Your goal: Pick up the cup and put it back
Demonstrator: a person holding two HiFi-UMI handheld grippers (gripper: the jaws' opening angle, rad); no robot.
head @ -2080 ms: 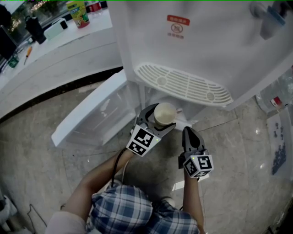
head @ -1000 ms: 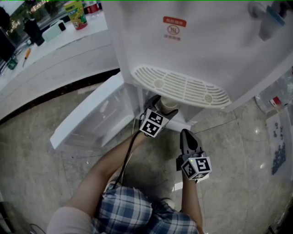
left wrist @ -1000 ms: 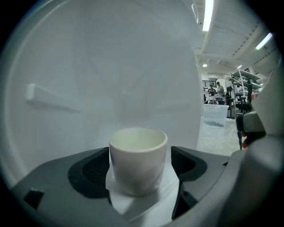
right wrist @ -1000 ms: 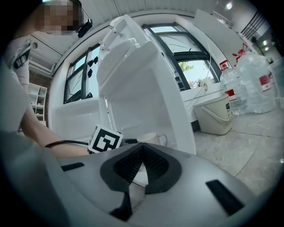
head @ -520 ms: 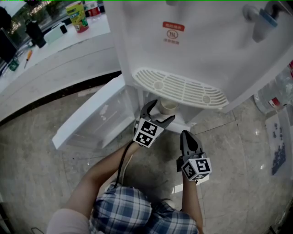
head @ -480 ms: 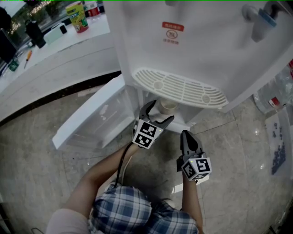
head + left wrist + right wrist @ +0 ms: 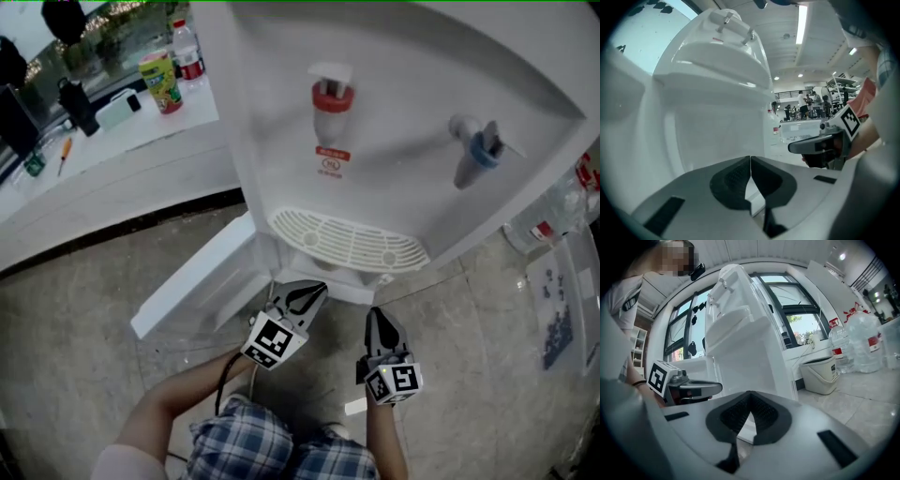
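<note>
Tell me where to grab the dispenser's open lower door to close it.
Probably pinch the door by its top rim near the free end, away from the water dispenser, coming from above with jaws across the panel. It stands on edge, swung out, leaving that rim exposed. The left gripper, shut, must open first.

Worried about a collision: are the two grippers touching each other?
Apart. The head view shows bare floor between the left gripper and the right gripper.

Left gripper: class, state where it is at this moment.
Low centre in the head view: the left gripper, its jaws just closed on nothing, sits just below the white drip tray, with the right gripper at its right.
</note>
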